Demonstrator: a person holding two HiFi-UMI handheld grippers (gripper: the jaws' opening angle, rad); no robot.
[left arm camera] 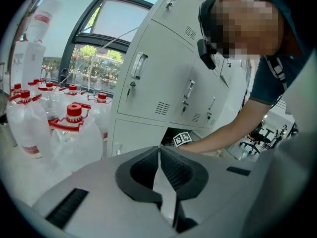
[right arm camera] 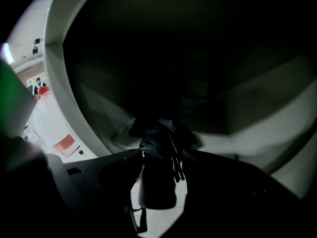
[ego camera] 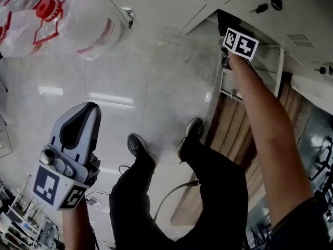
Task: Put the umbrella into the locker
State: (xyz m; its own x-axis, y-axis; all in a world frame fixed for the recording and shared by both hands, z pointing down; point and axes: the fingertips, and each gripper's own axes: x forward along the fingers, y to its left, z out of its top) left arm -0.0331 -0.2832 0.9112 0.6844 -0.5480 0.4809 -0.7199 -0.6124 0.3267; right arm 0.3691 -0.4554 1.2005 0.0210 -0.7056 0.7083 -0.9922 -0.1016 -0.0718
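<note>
A folded black umbrella [right arm camera: 159, 135] lies on the floor of a dark locker compartment [right arm camera: 257, 128], its handle end toward the camera. My right gripper [right arm camera: 166, 156] is open around it, with a light gap showing beside the handle on the left. In the head view only that gripper's marker cube [ego camera: 240, 42] shows at the mouth of the low open locker [ego camera: 228, 21]; the jaws are hidden inside. My left gripper [ego camera: 87, 110] hangs at the lower left over the floor, shut and with nothing in it; its pads [left arm camera: 171, 165] meet at the tips.
Large water bottles [ego camera: 78, 14] with red caps stand against the wall on the left [left arm camera: 74, 138]. A bank of white locker doors [left arm camera: 163, 83] with keys rises above the open compartment. The person's shoes [ego camera: 138, 145] stand on the pale tiled floor; a wooden strip [ego camera: 234, 129] lies beside the locker.
</note>
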